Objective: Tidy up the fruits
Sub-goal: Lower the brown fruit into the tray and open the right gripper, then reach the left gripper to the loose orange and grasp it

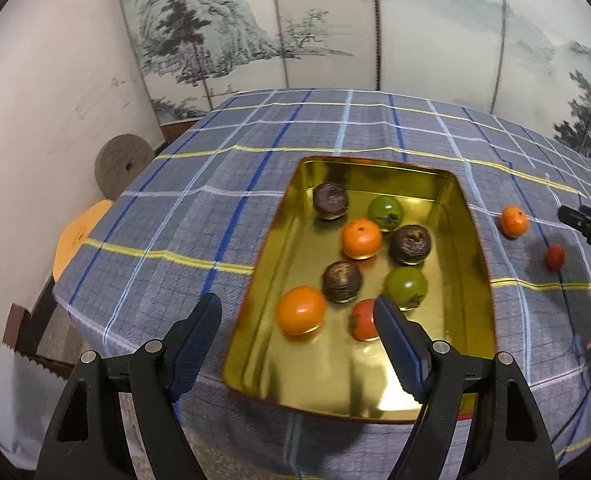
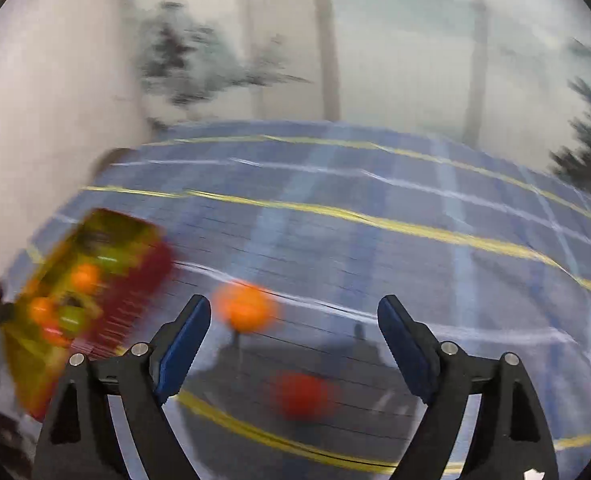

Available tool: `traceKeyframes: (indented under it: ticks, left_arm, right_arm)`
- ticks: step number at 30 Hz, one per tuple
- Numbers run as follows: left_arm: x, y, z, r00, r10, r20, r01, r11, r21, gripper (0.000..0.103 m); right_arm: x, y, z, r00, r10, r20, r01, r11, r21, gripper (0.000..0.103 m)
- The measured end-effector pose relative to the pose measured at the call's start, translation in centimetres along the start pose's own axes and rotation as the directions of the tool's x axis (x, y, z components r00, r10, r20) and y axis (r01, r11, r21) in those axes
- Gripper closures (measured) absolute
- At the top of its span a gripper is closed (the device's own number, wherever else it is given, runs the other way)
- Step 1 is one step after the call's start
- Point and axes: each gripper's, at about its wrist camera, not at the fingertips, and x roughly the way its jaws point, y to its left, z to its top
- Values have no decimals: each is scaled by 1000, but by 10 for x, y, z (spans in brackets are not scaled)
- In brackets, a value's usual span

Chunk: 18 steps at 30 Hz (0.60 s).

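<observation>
A gold tin tray (image 1: pixel 471 280) with red outer walls lies on the checked tablecloth. It holds several fruits: oranges (image 1: pixel 361 239), green ones (image 1: pixel 385 208), dark brown ones (image 1: pixel 342 281) and a red one (image 1: pixel 362 320). My left gripper (image 1: pixel 297 312) is open and empty above the tray's near left corner. An orange (image 1: pixel 514 221) and a small red fruit (image 1: pixel 555 256) lie on the cloth right of the tray. In the blurred right wrist view, my right gripper (image 2: pixel 294 316) is open and empty above the red fruit (image 2: pixel 303 396), with the orange (image 2: pixel 245 307) just ahead and the tray (image 2: pixel 135 276) at left.
The table's left edge (image 1: pixel 61 300) drops off near a white wall. A painted folding screen (image 1: pixel 295 32) stands behind the table. The right gripper's black tip (image 1: pixel 587 226) shows at the right edge of the left wrist view.
</observation>
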Motion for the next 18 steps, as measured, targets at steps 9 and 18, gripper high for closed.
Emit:
traceKeyframes:
  ticks: [9,18]
  left_arm:
    - [-2,-65,24,999,-36,21,32,990,136,24]
    - [16,-133,53,992,-126,-32,129,970,206,24]
  right_arm:
    - [-6,-142,-24,946,-320,-43,323,934,152,7]
    - [20,-171,-29,882,-428,-197,458,876,148,1]
